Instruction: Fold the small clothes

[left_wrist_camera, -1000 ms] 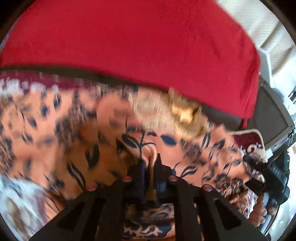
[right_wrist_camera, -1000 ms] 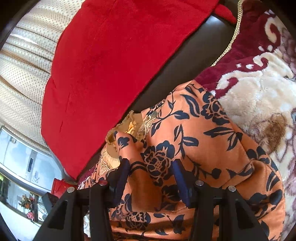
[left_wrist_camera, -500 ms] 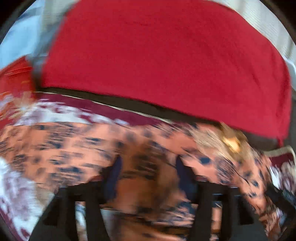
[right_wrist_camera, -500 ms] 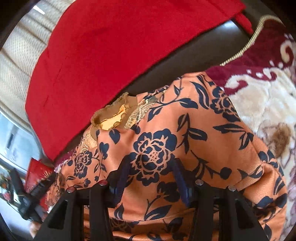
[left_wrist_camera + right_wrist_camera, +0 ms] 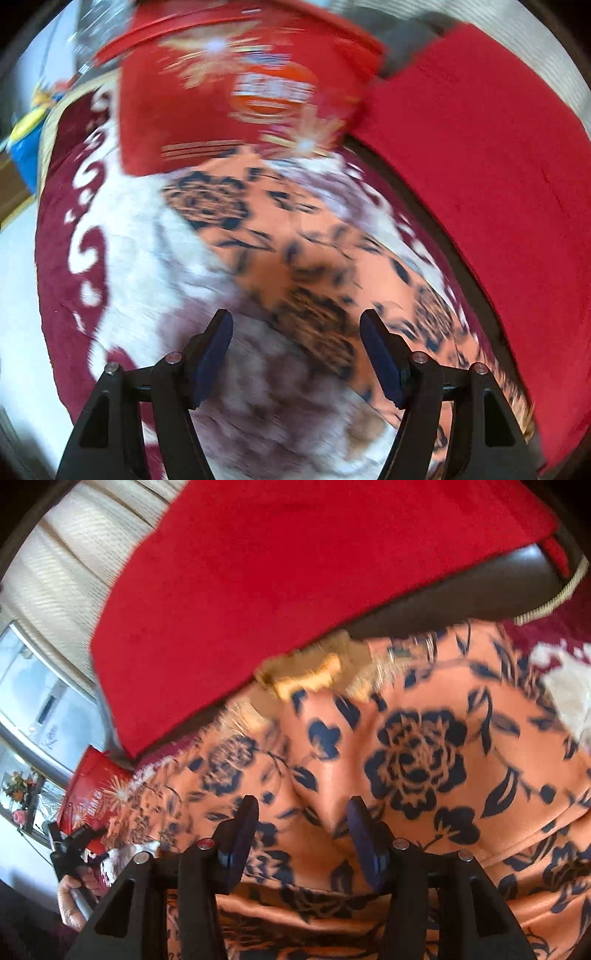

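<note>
**Left wrist view: releasing one end, re-gripping for the next fold**

Left wrist view is showing the left hand-held gripper (image 5: 295, 350) hanging with its fingers spread wide and nothing between them, pointing down at the near edge of the orange floral garment (image 5: 303, 258). That garment is lying stretched across the maroon-and-cream blanket (image 5: 74, 258), with a red gift bag (image 5: 229, 99) at its far end and a red cloth (image 5: 498, 166) draped alongside. This view is badly smeared, so the exact edge of the cloth is hard to place.

Right wrist view is showing the right hand-held gripper (image 5: 301, 834) with its fingers parted around a raised ridge of the same garment (image 5: 424, 768); whether the pads are actually pressing that ridge I cannot tell. A gold collar trim (image 5: 314, 672) is sitting at the top, touching the red cloth.

Judging from this, the step in hand is taking a fresh hold for the next fold. Doing it well probably means settling the left hand before closing, taking the hem itself and not the fleece beneath, and keeping the right side anchored so the fabric is staying taut and square.
</note>
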Action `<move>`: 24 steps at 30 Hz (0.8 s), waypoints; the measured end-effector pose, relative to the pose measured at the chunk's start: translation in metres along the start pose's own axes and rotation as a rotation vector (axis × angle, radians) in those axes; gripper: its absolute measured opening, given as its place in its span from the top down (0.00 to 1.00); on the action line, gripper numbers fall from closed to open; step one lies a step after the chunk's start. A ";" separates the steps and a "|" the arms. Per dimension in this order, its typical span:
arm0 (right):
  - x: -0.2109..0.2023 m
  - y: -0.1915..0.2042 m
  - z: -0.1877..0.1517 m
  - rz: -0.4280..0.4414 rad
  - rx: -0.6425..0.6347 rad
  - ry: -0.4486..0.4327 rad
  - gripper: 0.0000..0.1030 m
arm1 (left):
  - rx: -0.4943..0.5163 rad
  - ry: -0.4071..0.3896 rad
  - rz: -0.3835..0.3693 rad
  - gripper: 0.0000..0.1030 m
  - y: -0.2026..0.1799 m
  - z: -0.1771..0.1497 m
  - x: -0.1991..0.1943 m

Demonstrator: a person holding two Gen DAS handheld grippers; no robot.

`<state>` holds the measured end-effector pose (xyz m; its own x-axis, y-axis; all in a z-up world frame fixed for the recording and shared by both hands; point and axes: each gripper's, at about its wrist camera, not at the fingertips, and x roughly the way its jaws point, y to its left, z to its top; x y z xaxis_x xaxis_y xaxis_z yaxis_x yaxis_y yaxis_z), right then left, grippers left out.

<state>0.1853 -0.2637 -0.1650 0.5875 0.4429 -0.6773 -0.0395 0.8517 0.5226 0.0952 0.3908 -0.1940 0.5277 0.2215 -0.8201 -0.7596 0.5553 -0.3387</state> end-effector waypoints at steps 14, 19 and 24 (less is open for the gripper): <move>-0.010 0.044 -0.009 -0.021 -0.131 -0.107 0.48 | -0.209 -0.001 -0.201 0.31 0.053 0.037 0.035; -0.011 0.044 -0.010 -0.025 -0.141 -0.110 0.48 | -0.241 -0.023 -0.281 0.79 0.057 0.043 0.041; -0.014 0.042 -0.008 -0.027 -0.131 -0.120 0.48 | -0.176 -0.046 -0.269 0.92 0.039 0.039 0.038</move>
<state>0.1688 -0.2320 -0.1379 0.6816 0.3897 -0.6193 -0.1231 0.8954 0.4279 0.1005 0.4521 -0.2200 0.7316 0.1239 -0.6704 -0.6429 0.4524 -0.6181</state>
